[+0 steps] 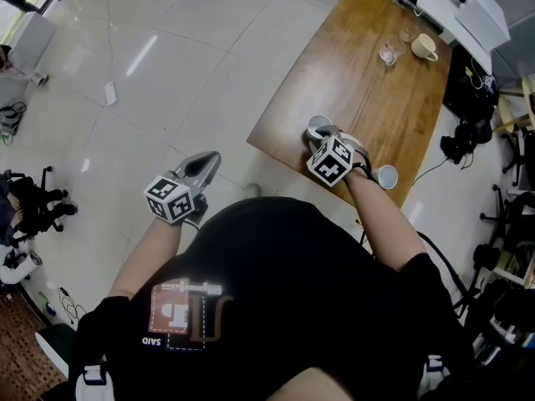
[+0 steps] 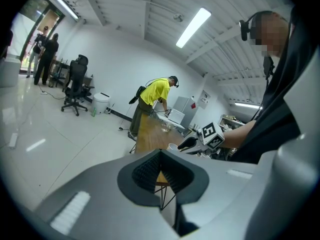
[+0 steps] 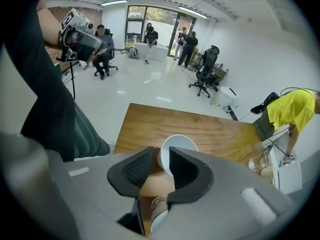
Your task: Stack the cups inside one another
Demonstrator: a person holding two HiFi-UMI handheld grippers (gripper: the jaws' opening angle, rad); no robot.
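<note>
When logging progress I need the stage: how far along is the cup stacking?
Done: nothing; the cup and the other cup sit apart on the table. In hand: the right hand-held gripper is open at the cup's rim, not clamped. The left hand-held gripper is shut, empty, aside. Left: grip the cup and nest it with the other cup.

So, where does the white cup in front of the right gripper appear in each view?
Head view: the white cup stands right of centre, near the table edge closest to the person, at the tips of the right gripper.
Left gripper view: the cup is small, near centre, beside that gripper.
Right gripper view: the cup is central, just ahead of the parted jaws.
Shared landmark: the wooden table.
</note>
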